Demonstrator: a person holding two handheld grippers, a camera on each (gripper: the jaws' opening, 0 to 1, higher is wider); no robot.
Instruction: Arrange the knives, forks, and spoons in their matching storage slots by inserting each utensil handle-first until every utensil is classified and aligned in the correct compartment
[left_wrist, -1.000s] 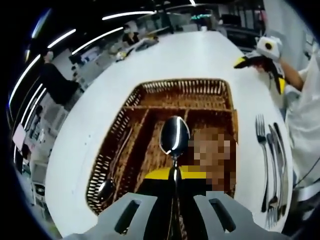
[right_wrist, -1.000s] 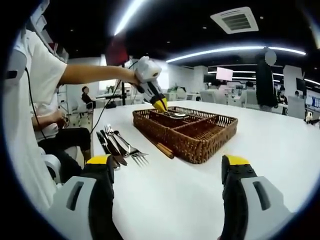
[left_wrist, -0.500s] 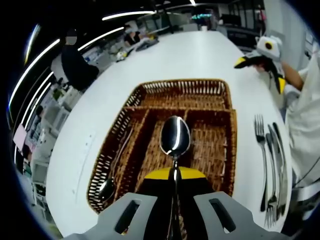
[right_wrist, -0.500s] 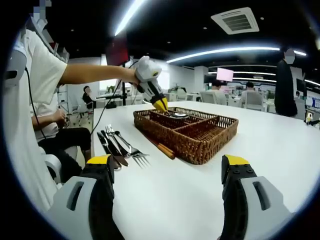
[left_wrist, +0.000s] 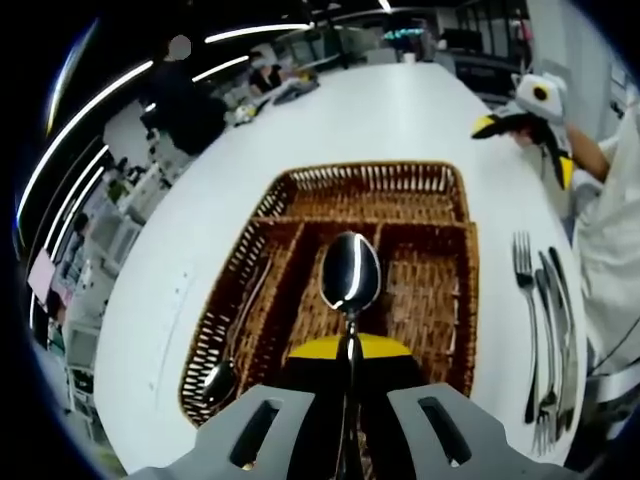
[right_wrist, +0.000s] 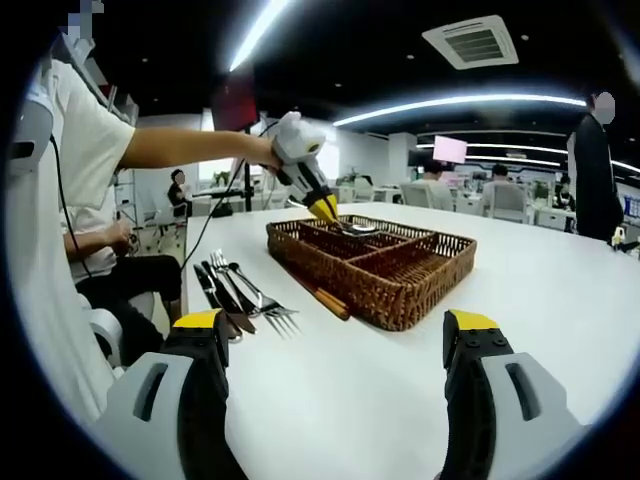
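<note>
1. over the wicker basket (left_wrist: 455, 215), my left hand-held gripper (left_wrist: 349, 350) is clamped on a spoon (left_wrist: 349, 272), bowl forward, long axis running straight along the jaws and in line with the long slots.
2. i judge the coming move turns on this: the middle slot lies directly under and ahead of the spoon, so it needs to go down along that axis.
3. going left to right in the basket: the left slot holds another spoon (left_wrist: 232, 350); the middle and right slots look bare, and so does the cross compartment at the far end.
4. right of the basket on the desk (left_wrist: 380, 110), forks (left_wrist: 524, 290) and knives (left_wrist: 558, 300) lie side by side.
5. farther right, my right hand-held gripper (right_wrist: 335, 345) sits with jaws apart, holding nothing, well back from the basket.
</note>
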